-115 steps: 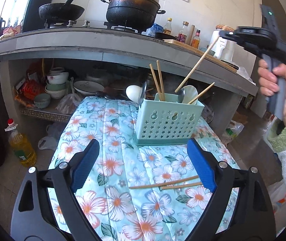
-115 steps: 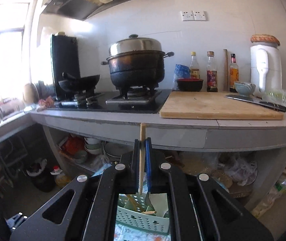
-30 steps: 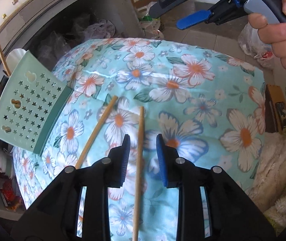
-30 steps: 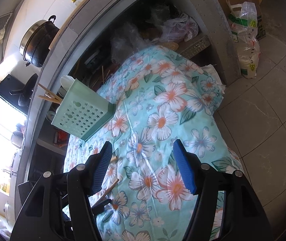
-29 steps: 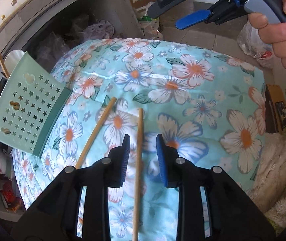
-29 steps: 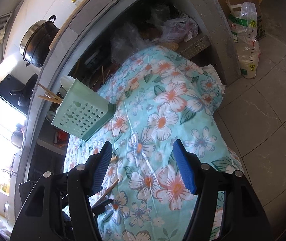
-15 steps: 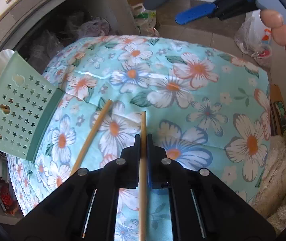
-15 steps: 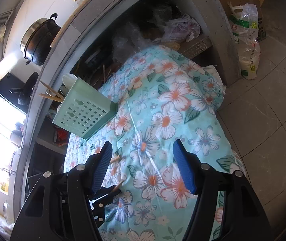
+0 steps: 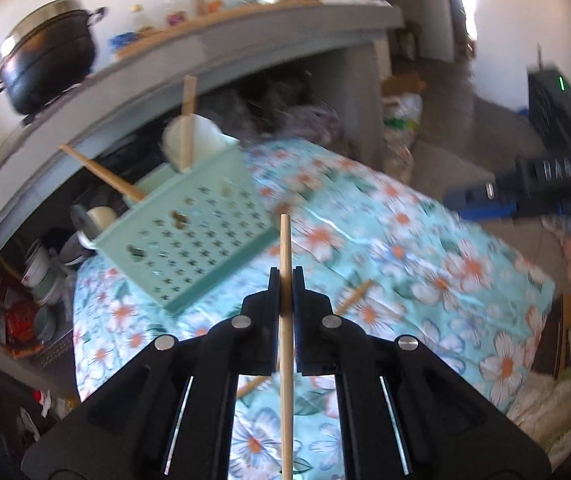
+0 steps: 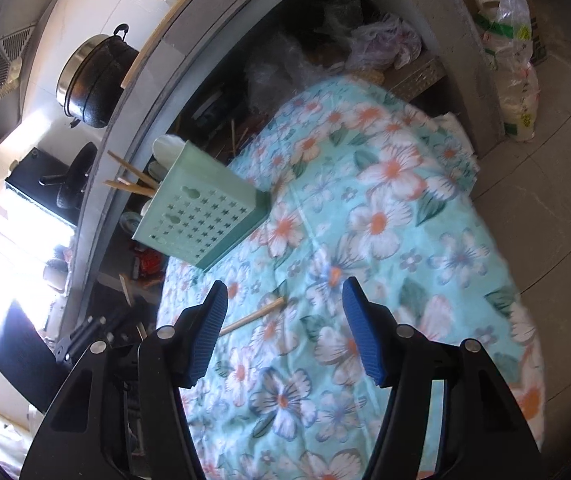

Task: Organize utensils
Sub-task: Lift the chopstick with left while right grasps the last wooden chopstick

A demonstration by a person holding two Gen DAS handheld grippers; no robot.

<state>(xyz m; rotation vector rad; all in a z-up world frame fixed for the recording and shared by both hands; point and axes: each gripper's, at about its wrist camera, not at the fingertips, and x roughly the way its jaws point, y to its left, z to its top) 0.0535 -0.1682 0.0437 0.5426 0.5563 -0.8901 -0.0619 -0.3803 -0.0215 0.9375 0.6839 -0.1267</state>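
My left gripper (image 9: 285, 276) is shut on a wooden chopstick (image 9: 285, 248) and holds it in the air above the floral cloth. A second chopstick (image 9: 351, 293) lies on the cloth just behind it; it also shows in the right wrist view (image 10: 255, 314). The mint green utensil basket (image 9: 193, 236) with star holes stands on the cloth and holds several chopsticks and spoons; it also shows in the right wrist view (image 10: 205, 216). My right gripper (image 10: 283, 332) is open and empty above the cloth, and appears blurred in the left wrist view (image 9: 485, 202).
The floral cloth (image 10: 385, 240) covers a small table in front of a grey kitchen counter (image 9: 205, 64). A black pot (image 9: 45, 68) stands on the stove. Bowls and bags fill the shelf under the counter (image 9: 41, 272). Tiled floor (image 10: 545, 200) lies to the right.
My left gripper, shut on one chopstick, has lifted it off the cloth and swung toward the basket. The other chopstick stays on the cloth. The right gripper stays open and has moved little.
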